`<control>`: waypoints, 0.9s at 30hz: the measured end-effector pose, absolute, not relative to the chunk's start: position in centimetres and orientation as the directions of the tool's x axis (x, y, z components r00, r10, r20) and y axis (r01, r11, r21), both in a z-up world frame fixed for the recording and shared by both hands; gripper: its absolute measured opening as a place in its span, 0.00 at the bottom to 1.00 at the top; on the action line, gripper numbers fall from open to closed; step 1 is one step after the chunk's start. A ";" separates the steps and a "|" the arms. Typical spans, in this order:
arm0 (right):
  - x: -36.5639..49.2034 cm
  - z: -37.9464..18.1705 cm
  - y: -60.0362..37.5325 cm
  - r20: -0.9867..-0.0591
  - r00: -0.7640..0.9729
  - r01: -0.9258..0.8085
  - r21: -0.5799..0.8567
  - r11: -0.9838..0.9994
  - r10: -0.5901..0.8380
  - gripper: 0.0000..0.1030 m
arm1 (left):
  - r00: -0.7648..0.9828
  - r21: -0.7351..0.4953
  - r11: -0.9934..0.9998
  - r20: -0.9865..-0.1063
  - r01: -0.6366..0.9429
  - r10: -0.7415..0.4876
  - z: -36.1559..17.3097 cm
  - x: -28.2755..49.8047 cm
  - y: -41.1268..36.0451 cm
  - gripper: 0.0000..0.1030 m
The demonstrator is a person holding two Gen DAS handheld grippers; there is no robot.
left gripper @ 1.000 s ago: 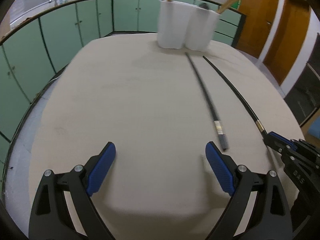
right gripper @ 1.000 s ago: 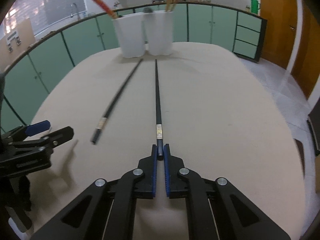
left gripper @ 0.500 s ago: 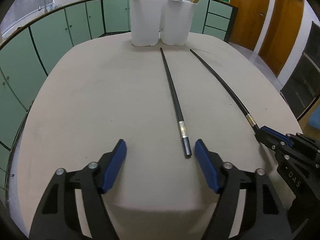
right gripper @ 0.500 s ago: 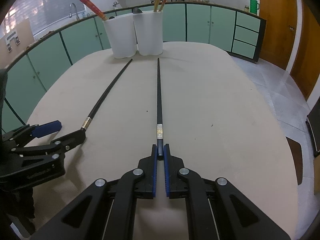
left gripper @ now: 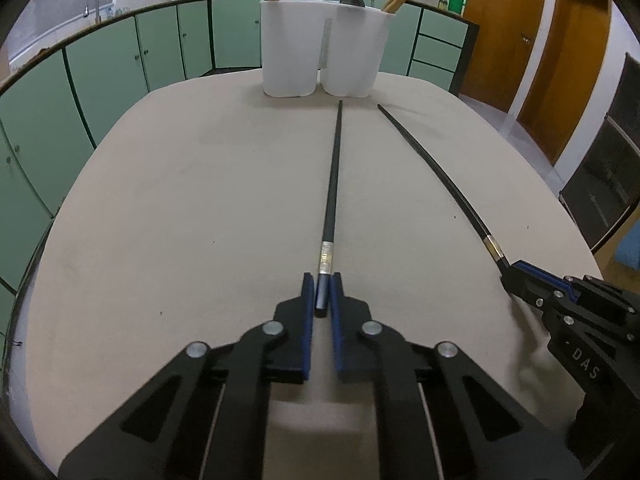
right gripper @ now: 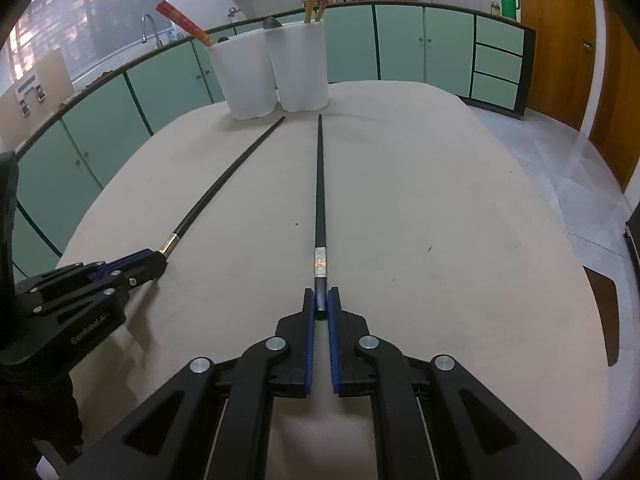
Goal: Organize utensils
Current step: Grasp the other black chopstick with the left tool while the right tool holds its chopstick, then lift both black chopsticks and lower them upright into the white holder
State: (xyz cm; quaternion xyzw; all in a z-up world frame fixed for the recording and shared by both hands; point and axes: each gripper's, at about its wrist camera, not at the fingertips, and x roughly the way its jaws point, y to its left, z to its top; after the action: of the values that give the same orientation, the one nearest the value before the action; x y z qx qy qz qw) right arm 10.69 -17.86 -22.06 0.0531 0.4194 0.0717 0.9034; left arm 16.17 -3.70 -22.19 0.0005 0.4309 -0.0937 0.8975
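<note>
Two tools are now pinching: your left tool point(left gripper: 322, 294), spread wide a second ago, is pressing its pads onto the butt end of the left black chopstick point(left gripper: 333, 184), while your right tool point(right gripper: 320, 300) is still clamping the right black chopstick point(right gripper: 319, 184). Both sticks are lying on the tabletop point(left gripper: 180, 200), tips pointing toward the white utensil holder point(left gripper: 326, 56). You are looking ready to lift both.

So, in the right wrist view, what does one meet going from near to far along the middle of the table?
Right gripper shut on the thick end of a black chopstick → the chopstick's silver band → its thin tip → white utensil holder → green cabinets.
</note>
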 end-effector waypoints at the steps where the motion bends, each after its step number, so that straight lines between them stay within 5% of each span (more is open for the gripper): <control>1: 10.7 -22.1 -17.9 -0.750 0.639 -0.085 0.152 0.985 0.171 0.07 | 0.611 -0.085 0.982 -0.773 0.168 -0.171 -22.2 16.3 -3.7 0.07; 14: 9.7 -20.6 -18.1 -0.710 0.680 -0.102 0.152 0.983 0.180 0.06 | 0.640 -0.075 0.980 -0.748 0.182 -0.176 -20.2 15.8 -2.8 0.06; 27: 9.2 -13.8 -19.8 -0.600 0.776 -0.137 0.139 0.981 0.193 0.06 | 0.773 -0.017 0.977 -0.609 0.213 -0.179 -11.5 14.0 -1.2 0.06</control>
State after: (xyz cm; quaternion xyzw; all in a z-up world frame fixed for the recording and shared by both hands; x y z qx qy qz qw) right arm 9.18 -19.82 -13.81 0.0437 0.3229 0.0878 0.9413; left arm 13.99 -1.17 -11.48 0.0263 0.3206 -0.1041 0.9411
